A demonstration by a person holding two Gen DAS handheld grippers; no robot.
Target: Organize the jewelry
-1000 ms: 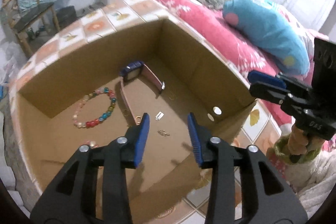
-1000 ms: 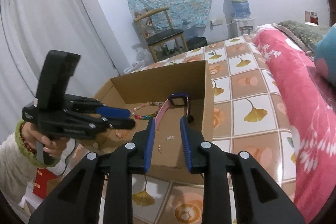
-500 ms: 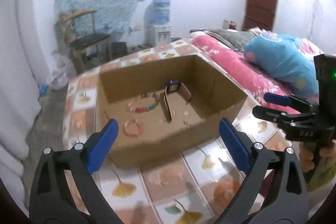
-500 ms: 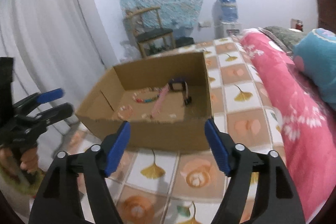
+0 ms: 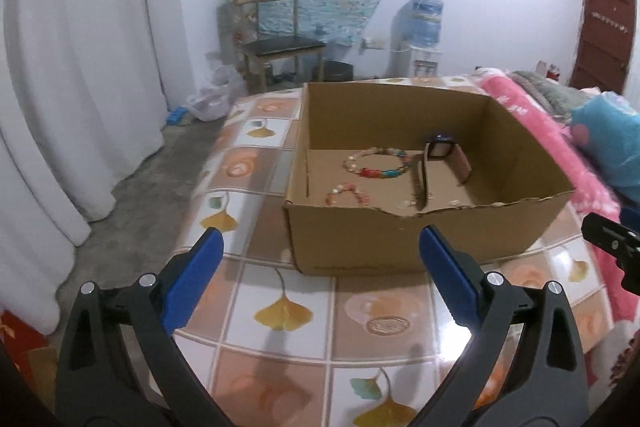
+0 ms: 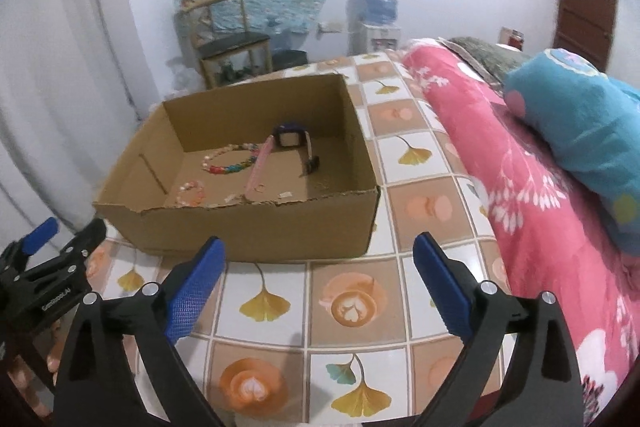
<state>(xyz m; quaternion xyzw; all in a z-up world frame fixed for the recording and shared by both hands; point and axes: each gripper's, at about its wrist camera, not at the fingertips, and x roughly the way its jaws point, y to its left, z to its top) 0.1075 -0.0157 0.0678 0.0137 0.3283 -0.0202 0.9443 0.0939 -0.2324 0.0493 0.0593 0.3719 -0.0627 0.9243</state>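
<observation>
An open cardboard box [image 5: 420, 239] [image 6: 260, 227] stands on the tiled tabletop. Inside lie a multicoloured bead bracelet [image 5: 378, 167] [image 6: 230, 163], a small pink bead bracelet [image 5: 348, 195] [image 6: 192, 193], a pink-strapped watch [image 5: 440, 149] [image 6: 289, 139] and tiny metal pieces [image 6: 286, 194]. My left gripper [image 5: 320, 239] hovers in front of the box, open wide and empty. My right gripper [image 6: 319, 245] is also in front of the box, its jaws opening with nothing between them. Each gripper shows at the edge of the other's view.
The table [image 6: 352, 307] has a leaf-and-cup tile pattern. A pink bed cover [image 6: 532, 195] with a blue pillow [image 6: 580, 131] borders its right side. A chair [image 5: 276, 47], a water dispenser [image 5: 420, 39] and white curtains [image 5: 80, 87] stand behind.
Both grippers drew back from the box and spread from narrow to wide. The left view swung from looking down into the box to facing its front wall.
</observation>
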